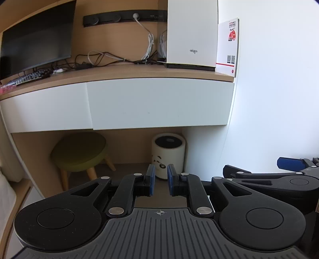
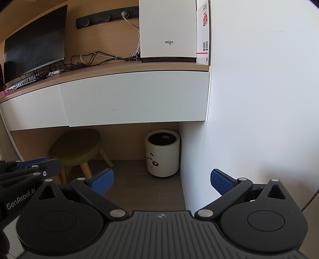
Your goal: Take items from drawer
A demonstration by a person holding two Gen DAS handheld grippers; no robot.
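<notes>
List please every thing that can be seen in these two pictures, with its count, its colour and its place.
drawer fronts: two, white, shut, side by side under the desk top
desk top: one, light wood, above the drawers
monitor: one, black, on the desk at left
keyboard: one, dark, before the monitor
computer case: one, white, on the desk at right
card: one, white and red, beside the case
cables: several, white and black, behind on the desk
power strip: one, black, on the back panel
stool: one, olive green, under the desk
bin: one, cream, under the desk at right
left gripper: blue pads, narrow gap, empty
right gripper: blue pads, wide open, empty
</notes>
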